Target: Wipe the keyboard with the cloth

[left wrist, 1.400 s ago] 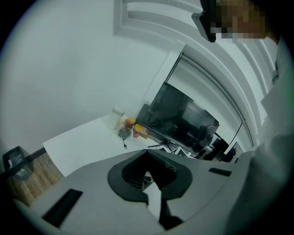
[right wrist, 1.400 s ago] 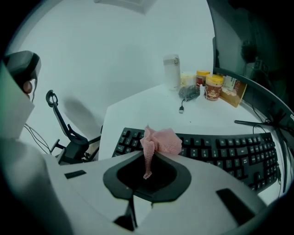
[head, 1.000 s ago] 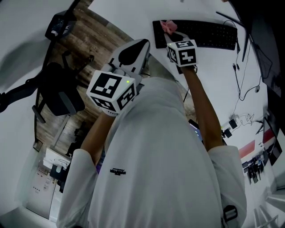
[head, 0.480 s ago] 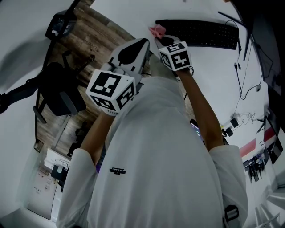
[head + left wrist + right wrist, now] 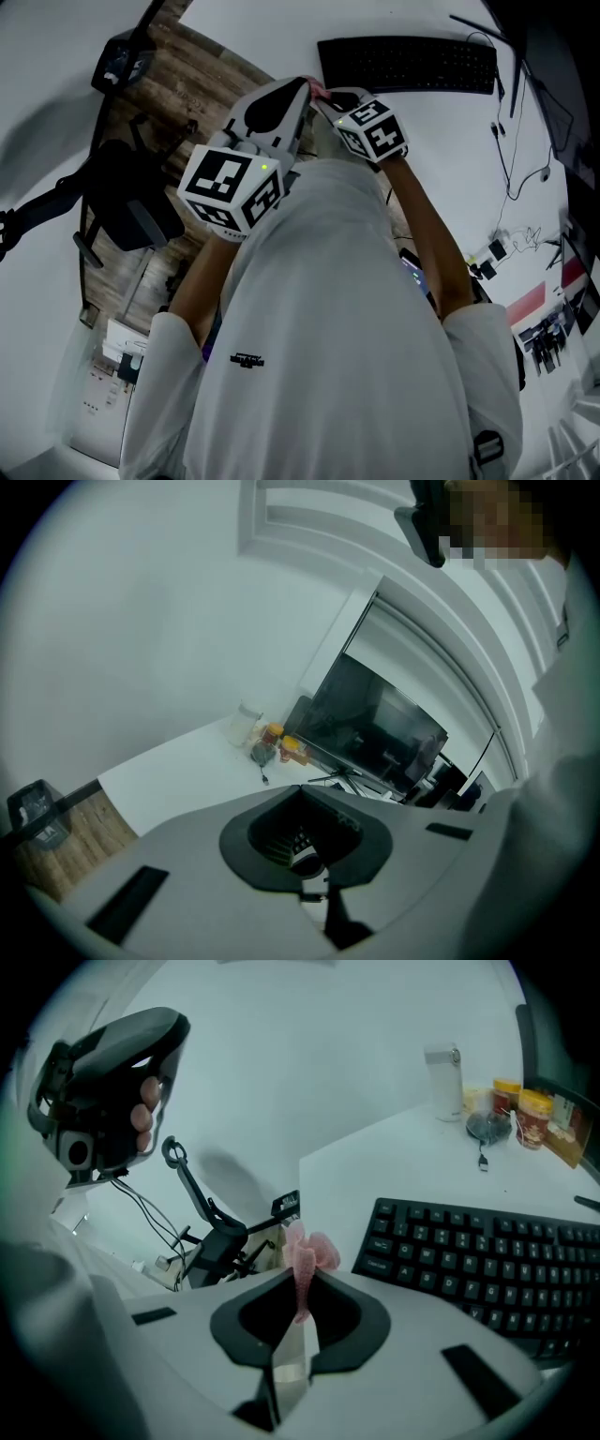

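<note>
The small pink cloth (image 5: 302, 1258) looks soft, light and floppy. The right gripper (image 5: 296, 1321) has its jaws closed on the cloth's bunched lower end, holding it just left of the black keyboard (image 5: 487, 1260) on the white worktop (image 5: 422, 1157). A deeper bite would likely resist slipping. The left gripper (image 5: 314, 888) is closed and holds nothing.

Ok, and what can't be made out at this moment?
- Head view: the cloth shows only as a pink sliver; the right gripper covers the rest.
- Right gripper view: the keyboard is cut off at its right end by the picture's edge, and its near edge sits behind the tongs' body.
- Right gripper view: the jars are too small to read.
- Left gripper view: the left gripper fills the lower half; neither keyboard nor cloth shows.
</note>
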`<state>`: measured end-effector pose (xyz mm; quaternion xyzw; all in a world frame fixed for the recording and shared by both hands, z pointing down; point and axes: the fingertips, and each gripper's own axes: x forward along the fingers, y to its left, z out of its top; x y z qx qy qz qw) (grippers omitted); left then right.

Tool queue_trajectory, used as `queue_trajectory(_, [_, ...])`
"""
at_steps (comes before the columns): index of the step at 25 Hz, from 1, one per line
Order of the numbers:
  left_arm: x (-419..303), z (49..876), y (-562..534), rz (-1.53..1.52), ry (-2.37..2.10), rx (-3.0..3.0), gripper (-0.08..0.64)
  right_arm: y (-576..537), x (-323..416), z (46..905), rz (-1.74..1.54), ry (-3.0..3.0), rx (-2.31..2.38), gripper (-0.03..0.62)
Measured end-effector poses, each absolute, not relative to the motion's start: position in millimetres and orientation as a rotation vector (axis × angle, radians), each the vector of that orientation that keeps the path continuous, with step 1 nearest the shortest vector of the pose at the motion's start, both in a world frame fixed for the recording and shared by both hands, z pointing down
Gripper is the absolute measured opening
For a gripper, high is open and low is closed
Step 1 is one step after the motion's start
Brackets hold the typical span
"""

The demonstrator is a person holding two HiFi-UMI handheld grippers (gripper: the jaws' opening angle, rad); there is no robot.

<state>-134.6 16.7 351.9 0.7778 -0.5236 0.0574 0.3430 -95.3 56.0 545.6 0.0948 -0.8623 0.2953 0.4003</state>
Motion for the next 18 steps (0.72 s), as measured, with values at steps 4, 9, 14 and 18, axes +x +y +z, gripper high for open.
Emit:
queue_trajectory(4, [-128.9, 352.0, 15.3, 0.16, -1.35, 2.029, 0.02, 35.0, -73.7, 562.8, 0.77, -2.137, 0.321, 0.037])
queue_trajectory(9, [-124.4, 353.1, 14.3, 0.173, -1.341, 2.033, 0.02, 10.8, -52.2, 571.4, 0.766, -2.104, 0.401, 0.037])
queue_trajectory(14, [-117.0, 353.9, 10.8, 0.18, -1.325, 2.041, 0.02, -4.8, -32.8, 571.8, 0.748, -2.075, 0.454, 0.037])
queue_trajectory(18, [-108.4, 353.7, 5.8, 0.186, -1.309, 2.051, 0.02, -14.0, -17.2, 571.8, 0.732, -2.058, 0.483, 0.038])
